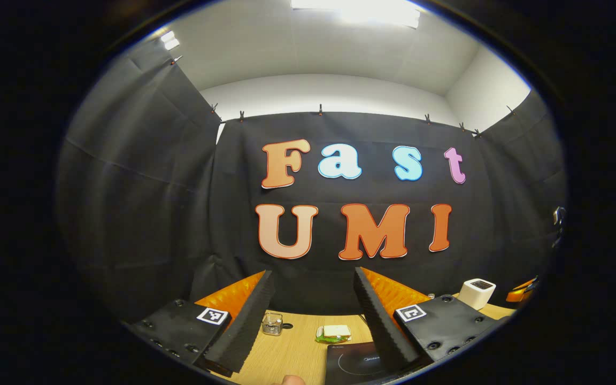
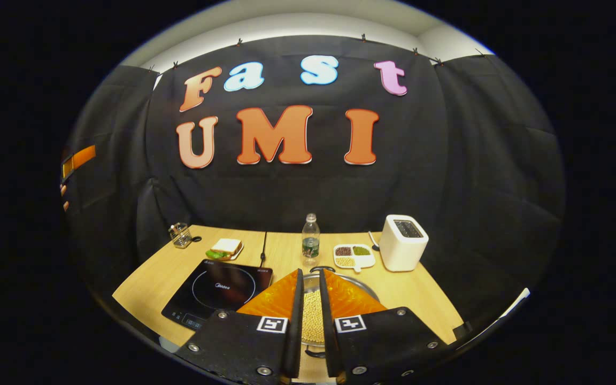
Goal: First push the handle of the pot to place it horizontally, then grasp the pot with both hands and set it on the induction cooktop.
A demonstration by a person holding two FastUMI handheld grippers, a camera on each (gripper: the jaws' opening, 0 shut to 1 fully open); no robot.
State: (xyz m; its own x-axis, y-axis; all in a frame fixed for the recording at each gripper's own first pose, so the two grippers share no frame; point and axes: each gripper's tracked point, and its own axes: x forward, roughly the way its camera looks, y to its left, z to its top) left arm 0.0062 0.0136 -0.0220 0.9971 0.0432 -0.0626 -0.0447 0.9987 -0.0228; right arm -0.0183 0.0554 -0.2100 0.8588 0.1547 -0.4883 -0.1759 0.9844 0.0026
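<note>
Right gripper point(image 2: 308, 315) hangs over the pot point(image 2: 340, 283) of beans, fingers narrowed with a slim gap, lining up on its handle. Left gripper point(image 1: 313, 315) waits wide apart, above the induction cooktop point(image 2: 217, 294).

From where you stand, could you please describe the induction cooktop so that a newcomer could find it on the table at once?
Start at the wooden table before the black cloth wall. On its left half, in front of the sandwich plate, lies the induction cooktop. It is the one flat, glossy black slab there, marked with a thin white ring, unlike the upright white toaster and water bottle.
</note>
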